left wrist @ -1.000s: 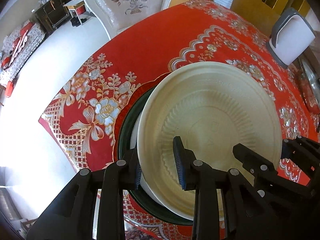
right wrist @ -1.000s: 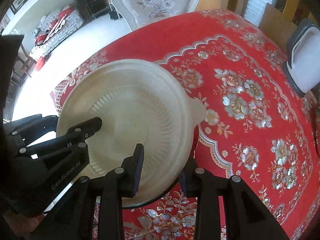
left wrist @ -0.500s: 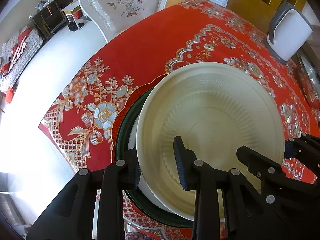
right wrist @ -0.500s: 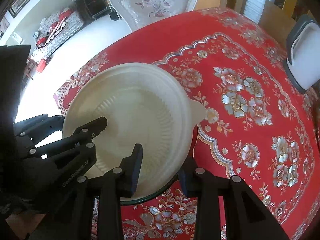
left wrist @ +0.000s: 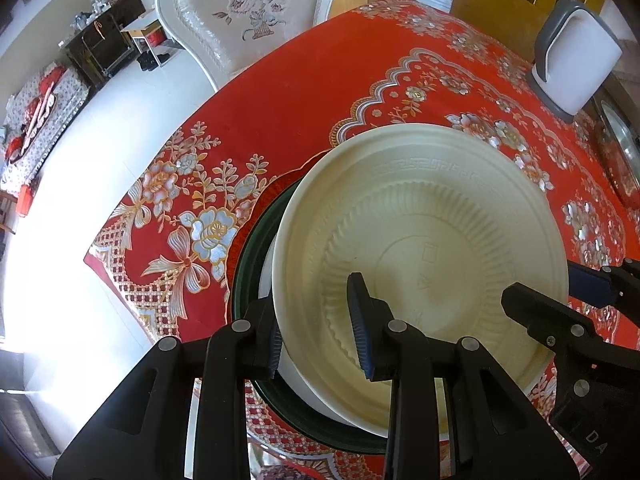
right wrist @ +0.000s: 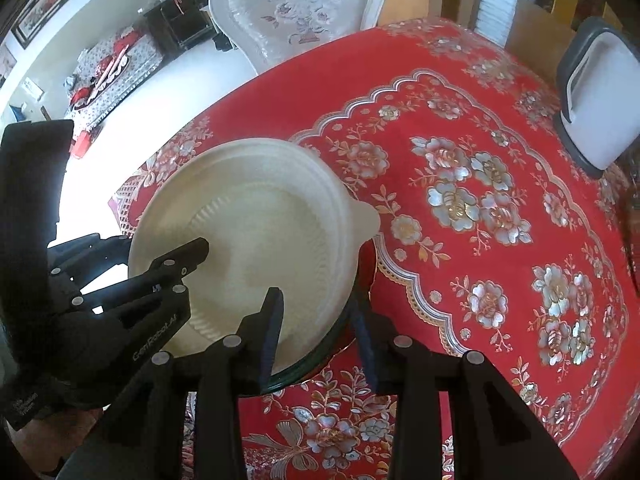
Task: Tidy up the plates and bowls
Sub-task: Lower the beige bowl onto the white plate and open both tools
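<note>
A cream ribbed plate (left wrist: pixel 420 240) (right wrist: pixel 256 236) lies tilted on a white plate (left wrist: pixel 296 376), which sits in a dark green plate (left wrist: pixel 248 264), all on the red flowered tablecloth (left wrist: pixel 320 92). My left gripper (left wrist: pixel 316 332) (right wrist: pixel 136 248) is shut on the cream plate's near-left rim, one finger inside and one outside. My right gripper (right wrist: pixel 318 320) (left wrist: pixel 560 292) straddles the opposite rim. Its jaws are opening, and the rim still stands between them. A small rounded tab (right wrist: pixel 368 220) sticks out past the cream plate's far edge.
A white container with a grey handle (left wrist: pixel 576 52) (right wrist: pixel 600 100) stands at the table's far right. A white upholstered chair (left wrist: pixel 248 12) is behind the table. The table edge and bare floor (left wrist: pixel 80 240) lie just left of the plates. A metal-rimmed object (left wrist: pixel 616 140) is at the right edge.
The right gripper's jaws have parted slightly around the rim. The cream plate and both grippers stay almost where they were.
</note>
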